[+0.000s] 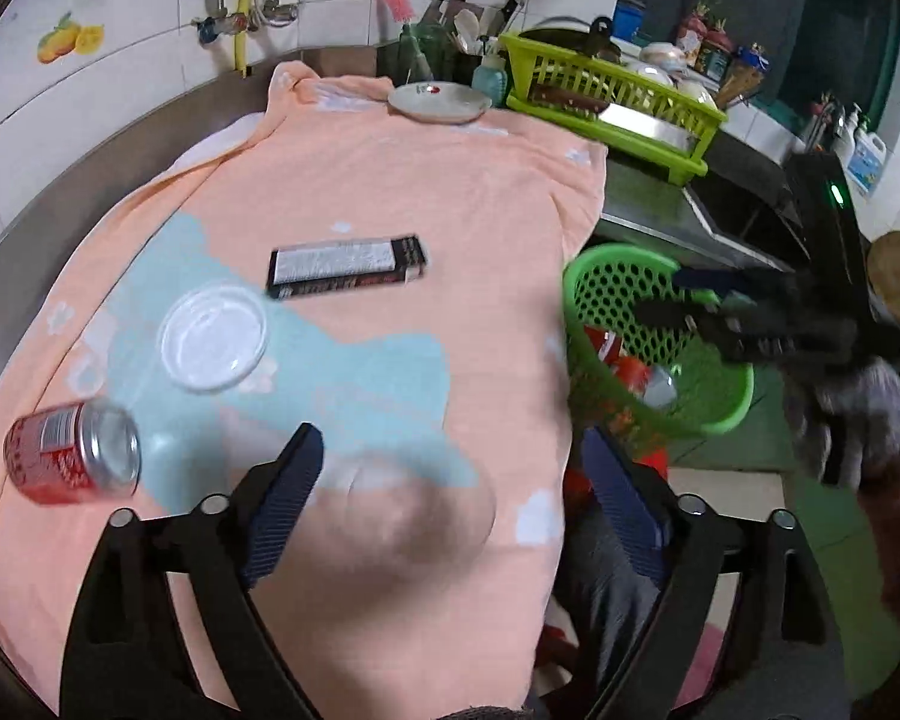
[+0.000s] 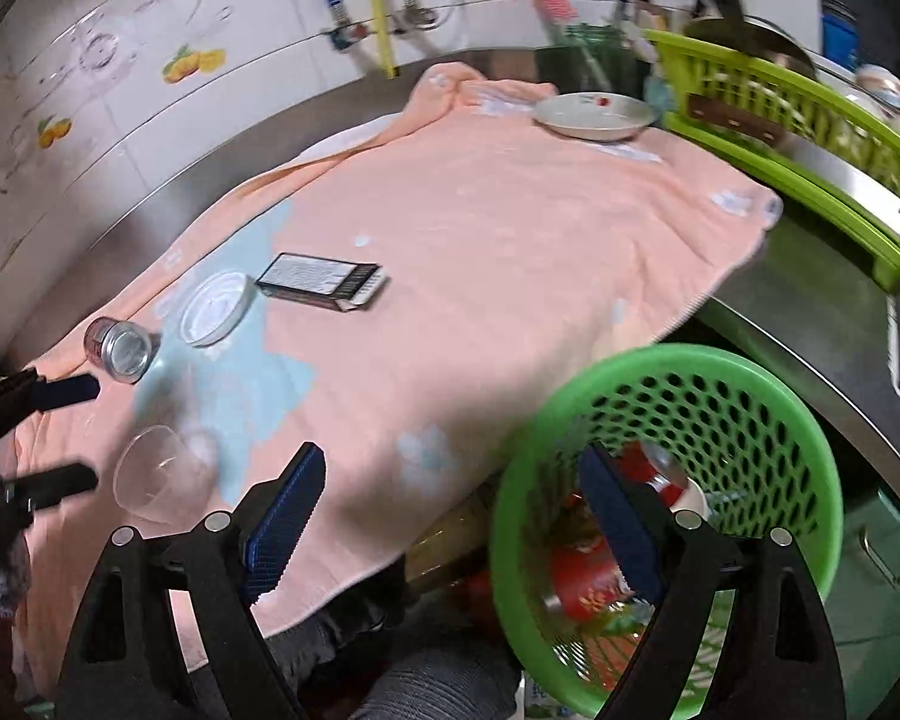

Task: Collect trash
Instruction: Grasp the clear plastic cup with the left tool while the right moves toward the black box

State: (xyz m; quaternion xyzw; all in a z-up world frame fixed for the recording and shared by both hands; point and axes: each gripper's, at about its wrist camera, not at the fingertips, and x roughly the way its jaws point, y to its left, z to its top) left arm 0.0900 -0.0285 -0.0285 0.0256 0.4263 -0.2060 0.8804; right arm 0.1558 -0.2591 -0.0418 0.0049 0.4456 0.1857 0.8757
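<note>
Four pieces of trash lie on the peach towel (image 1: pixel 390 180) that covers the steel worktop (image 2: pixel 810 324). One red drink can (image 1: pixel 72 453) lies on its side near the towel's left edge. One clear round plastic lid (image 1: pixel 213 333) lies flat just beyond the can, on the towel's pale blue patch. One black-and-white carton (image 1: pixel 345 264) lies flat just past the lid, toward the middle of the towel. One clear plastic cup (image 2: pixel 156 474) lies tipped on its side near the front edge; only the right wrist view shows it clearly.

One green perforated waste basket (image 2: pixel 720 396) sits off the towel's right front corner, below the worktop's edge. It already holds red wrappers and at least one red can; the blur does not allow an exact count of what is inside.

At the back of the towel stands one white plate (image 1: pixel 438 101) with a small red mark. Beside it, on the right, sits one lime green dish rack (image 1: pixel 618 102) holding dishes.

Two grippers are in use. The left gripper (image 1: pixel 450 480) hovers above the near part of the towel, its jaws wide apart with nothing between them. The right gripper (image 2: pixel 450 492) hangs over the towel's front corner and the basket's rim, its jaws also spread and empty. One gloved hand (image 1: pixel 852 420) carries it.
</note>
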